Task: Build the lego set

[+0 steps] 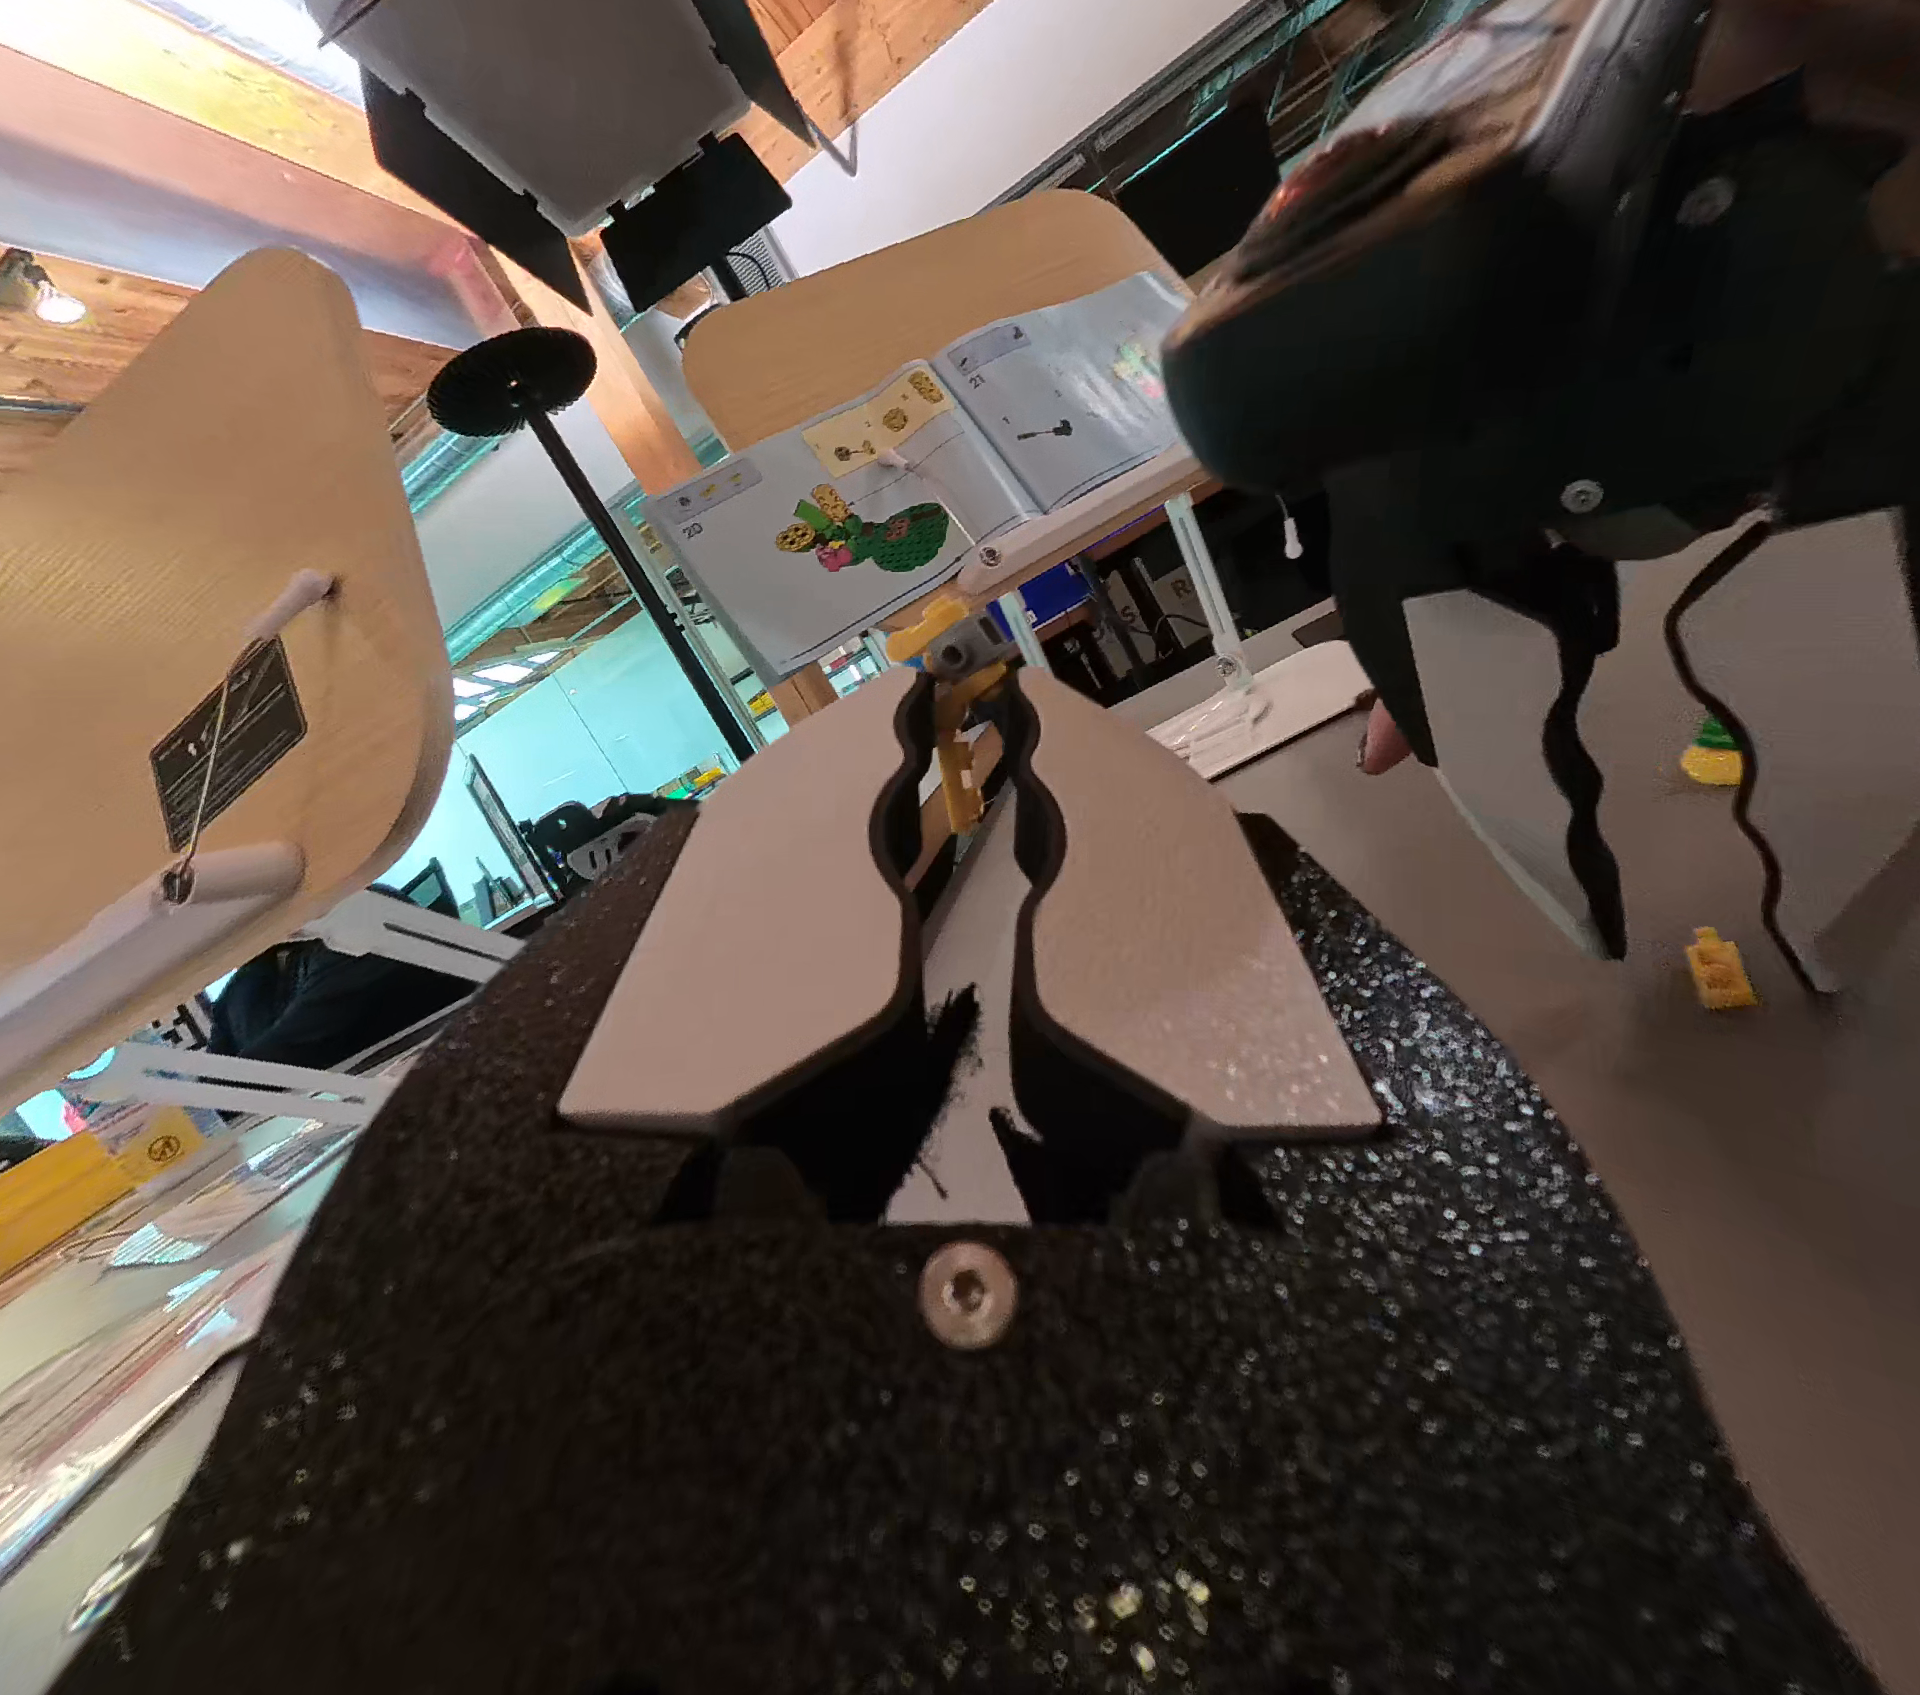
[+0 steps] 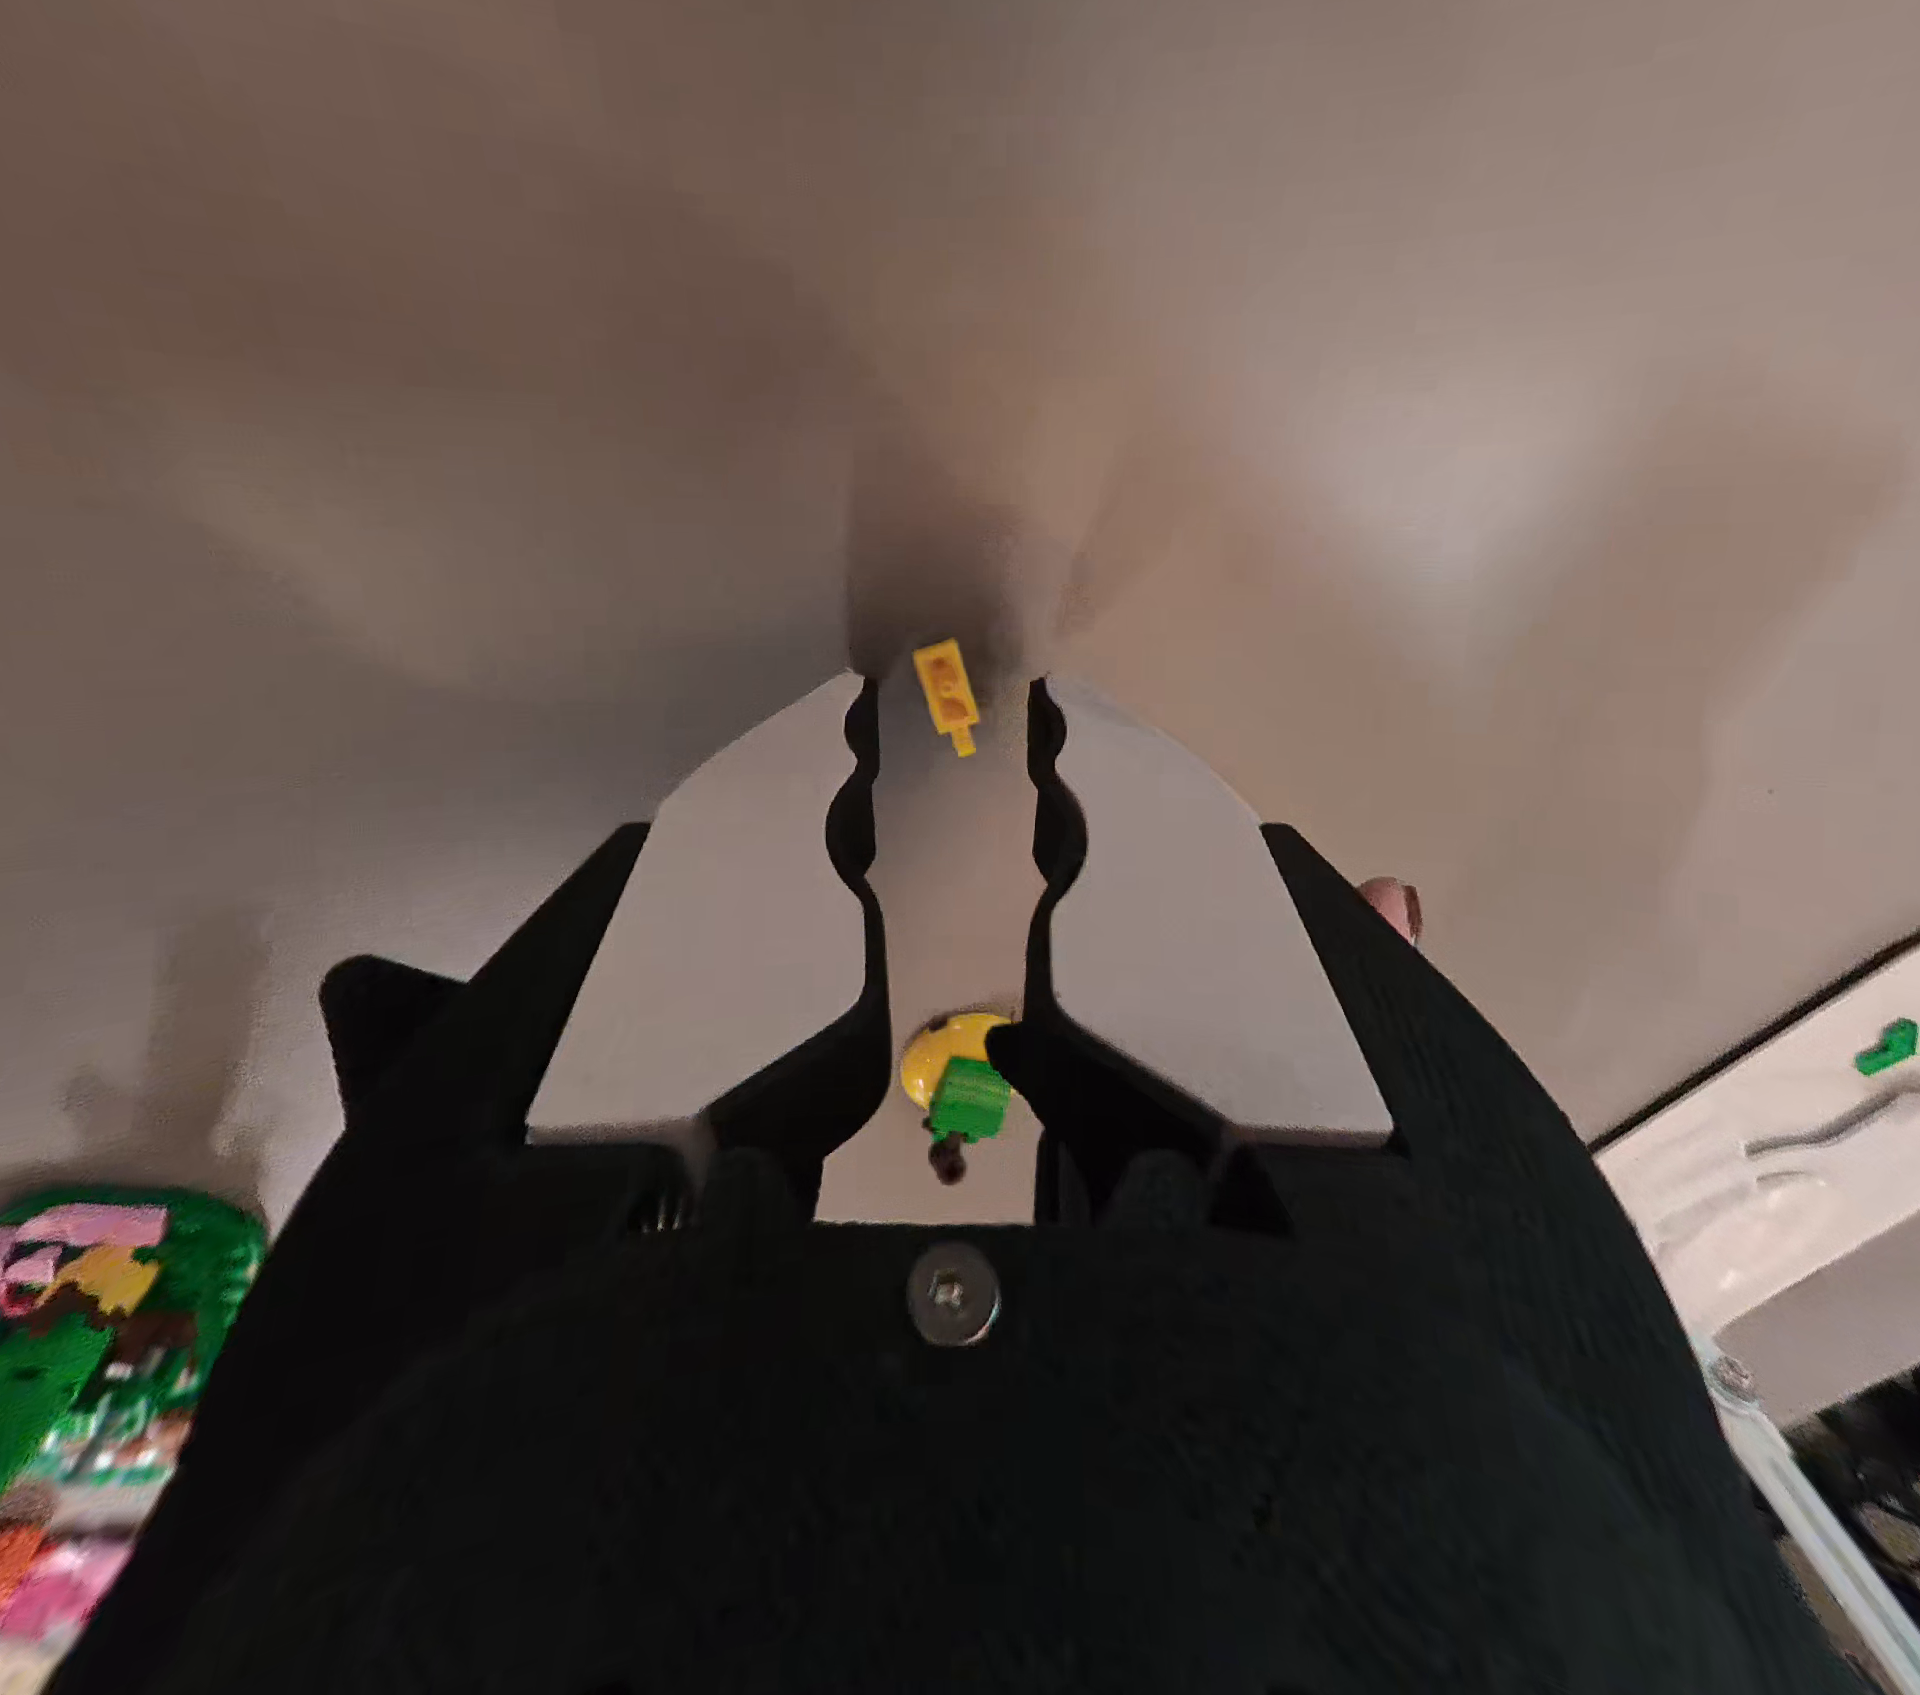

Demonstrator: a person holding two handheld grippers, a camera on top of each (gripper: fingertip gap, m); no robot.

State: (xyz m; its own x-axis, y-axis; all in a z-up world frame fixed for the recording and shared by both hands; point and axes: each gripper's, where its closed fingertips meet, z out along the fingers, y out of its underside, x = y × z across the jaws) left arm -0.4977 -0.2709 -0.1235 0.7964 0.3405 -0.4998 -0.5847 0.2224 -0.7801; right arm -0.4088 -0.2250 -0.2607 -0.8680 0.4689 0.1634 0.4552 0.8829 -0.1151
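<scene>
Hovering right gripper [image 2: 951, 689] straddles yellow brick [image 2: 945, 703].

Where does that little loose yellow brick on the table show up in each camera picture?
Left wrist view: the yellow brick lies low at the right, on the table under the right gripper.
Right wrist view: the brick lies centre, just beyond the open fingertips.
Shared landmark: the yellow-and-green piece.

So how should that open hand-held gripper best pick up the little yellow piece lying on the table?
Probably from straight above, closing across the long sides of the yellow piece. It lies flat, lengthwise between the open tips of the right hand-held gripper. Avoid its thin end tab, which looks too small to hold.
</scene>
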